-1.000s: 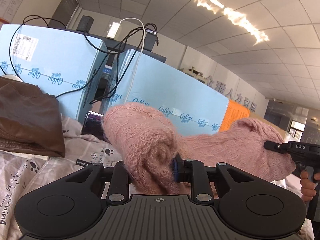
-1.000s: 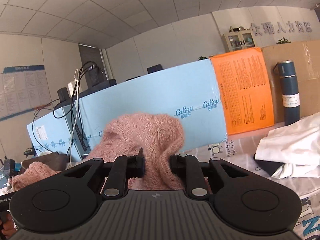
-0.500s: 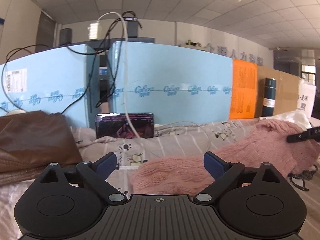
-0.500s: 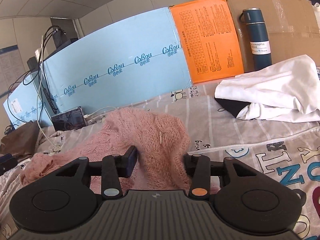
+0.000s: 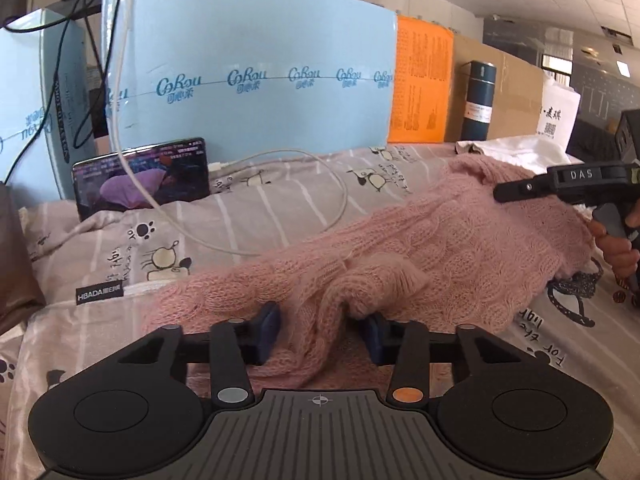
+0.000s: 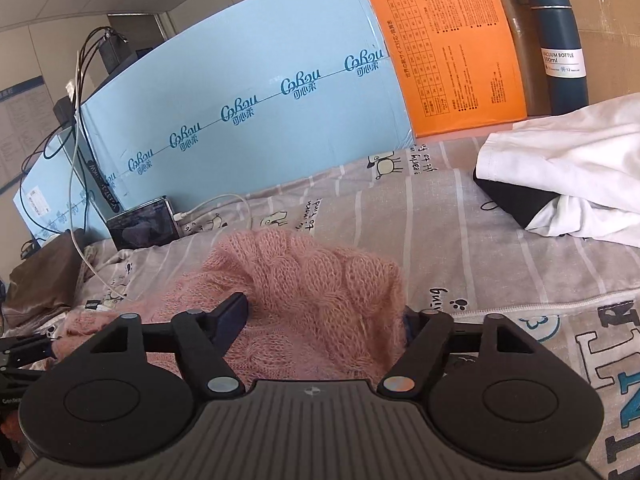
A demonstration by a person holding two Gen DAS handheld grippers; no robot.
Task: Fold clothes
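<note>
Lying stretched across the bed (image 5: pixel 280 216), the sweater (image 5: pixel 460 240) was down for folding. Left claw (image 5: pixel 320 330) was closing on a raised fold, pads apparently touching knit. Right claw (image 6: pixel 324 320) was opening, half-wide, knit between its jaws, seemingly releasing it.

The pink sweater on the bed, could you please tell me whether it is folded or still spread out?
Not neatly folded: the pink sweater lies stretched across the bedsheet in loose bunches, one ridge rising between the left gripper fingers.
</note>
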